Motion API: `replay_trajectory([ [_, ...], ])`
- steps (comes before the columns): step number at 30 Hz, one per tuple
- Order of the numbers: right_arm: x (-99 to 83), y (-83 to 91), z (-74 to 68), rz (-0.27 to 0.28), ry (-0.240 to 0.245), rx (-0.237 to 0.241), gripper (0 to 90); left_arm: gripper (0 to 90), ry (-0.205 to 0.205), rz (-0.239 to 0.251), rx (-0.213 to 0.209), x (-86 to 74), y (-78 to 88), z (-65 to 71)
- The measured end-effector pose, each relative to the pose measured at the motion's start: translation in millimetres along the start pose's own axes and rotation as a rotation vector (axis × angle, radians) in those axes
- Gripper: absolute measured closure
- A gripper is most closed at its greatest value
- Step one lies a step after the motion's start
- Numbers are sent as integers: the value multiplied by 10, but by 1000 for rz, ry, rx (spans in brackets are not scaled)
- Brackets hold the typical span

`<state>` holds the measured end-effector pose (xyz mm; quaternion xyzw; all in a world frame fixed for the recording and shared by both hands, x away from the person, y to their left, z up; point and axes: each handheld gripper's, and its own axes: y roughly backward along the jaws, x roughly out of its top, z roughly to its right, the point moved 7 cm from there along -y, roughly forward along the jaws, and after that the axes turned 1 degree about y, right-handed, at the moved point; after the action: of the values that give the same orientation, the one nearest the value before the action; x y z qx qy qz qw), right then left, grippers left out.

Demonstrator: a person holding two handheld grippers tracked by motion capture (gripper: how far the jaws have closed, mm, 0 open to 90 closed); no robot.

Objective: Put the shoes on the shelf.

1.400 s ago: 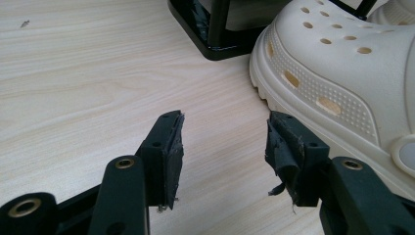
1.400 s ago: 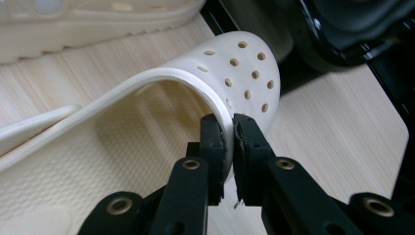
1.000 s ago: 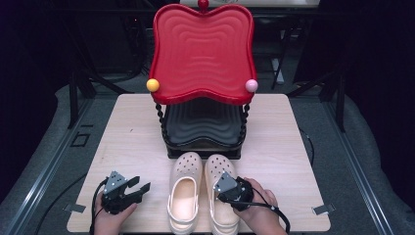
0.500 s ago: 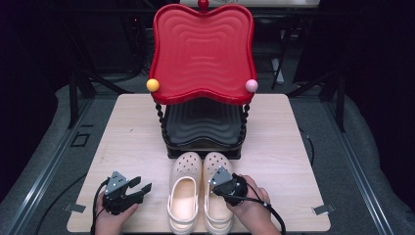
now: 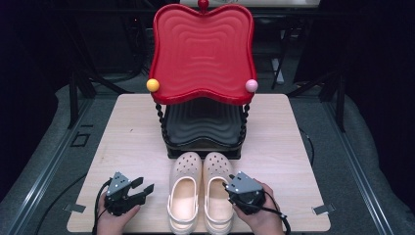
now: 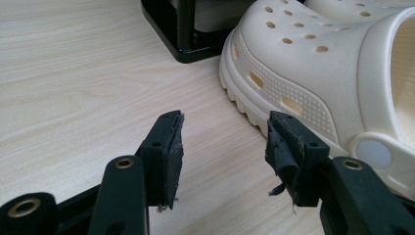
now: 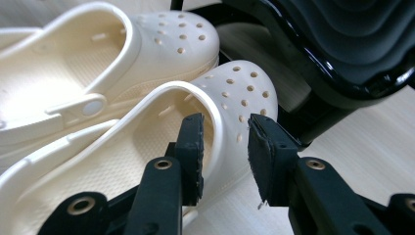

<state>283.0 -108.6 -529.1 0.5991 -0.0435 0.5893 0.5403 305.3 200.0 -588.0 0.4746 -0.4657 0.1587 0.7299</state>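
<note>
Two cream clogs, the left clog (image 5: 184, 198) and the right clog (image 5: 218, 192), stand at six o'clock on the table (image 5: 127, 142), toes touching the black-and-red shelf stand (image 5: 203, 88). The right gripper (image 7: 225, 147) straddles the right clog's rim, jaws apart, not closed on it. The left gripper (image 6: 222, 147), at seven o'clock, is wide open and empty.

No lettering, brand, number or sign can be read anywhere from where I stand. The round strap rivet (image 6: 373, 153) on the cream clog (image 6: 313, 63) is blank, the red tray (image 5: 202, 51) carries only wavy ridges, and the tape marks on the floor (image 5: 79, 140) beside the wooden surface (image 5: 132, 132) form a bare outline, no characters.
</note>
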Motion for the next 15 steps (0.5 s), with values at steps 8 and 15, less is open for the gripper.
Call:
replay_trajectory([
  [8, -246, 15, 149, 91, -185, 41, 620, 488, -17, 10, 1, 49, 9, 95],
  [15, -312, -40, 188, 109, -231, 26, 608, 467, -14, 41, -10, 88, 11, 155],
])
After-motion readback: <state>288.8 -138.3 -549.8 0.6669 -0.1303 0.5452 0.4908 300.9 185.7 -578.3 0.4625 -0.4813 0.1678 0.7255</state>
